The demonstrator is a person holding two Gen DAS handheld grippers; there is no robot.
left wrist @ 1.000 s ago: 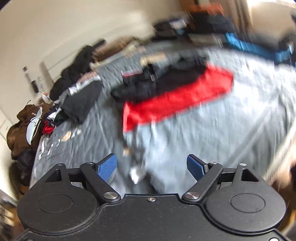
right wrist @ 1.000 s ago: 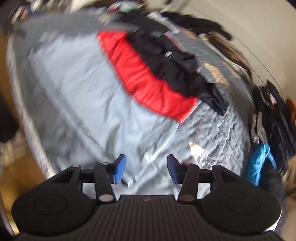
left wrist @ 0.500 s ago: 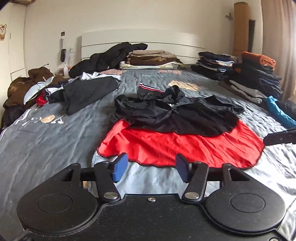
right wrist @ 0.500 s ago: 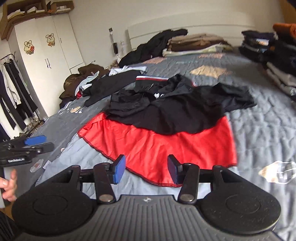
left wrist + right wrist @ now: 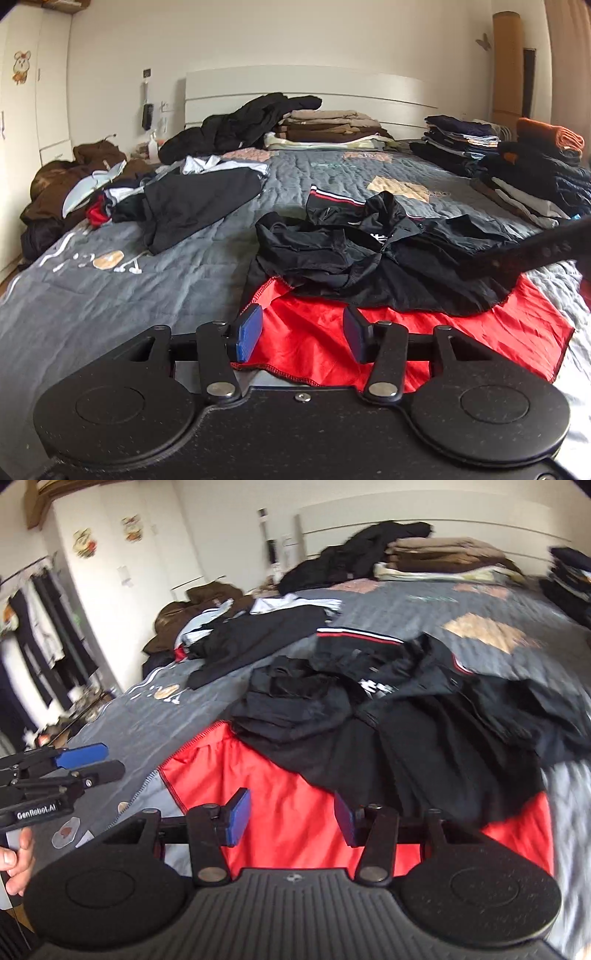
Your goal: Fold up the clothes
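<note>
A: Both sets of fingers spread, nothing held. Left gripper (image 5: pixel 301 334) hangs over the near-left part of the red garment (image 5: pixel 399 332); right gripper (image 5: pixel 291 821) over its near middle.

B: Where does the garment lie?

A: Flat on the bed (image 5: pixel 110 288), near edge. A crumpled black jacket (image 5: pixel 373 254) lies on its far half.

B: Handling?

A: Looks thin, light and slick, so it will likely slide and bunch. Pinch the stitched hem (image 5: pixel 291 376) at the near corners, not mid-panel. The jacket probably has to come off first.

B: Pose?

A: Both held low, pointing toward the headboard (image 5: pixel 295 88). Folded stacks (image 5: pixel 517 166) sit along the far right edge.
</note>
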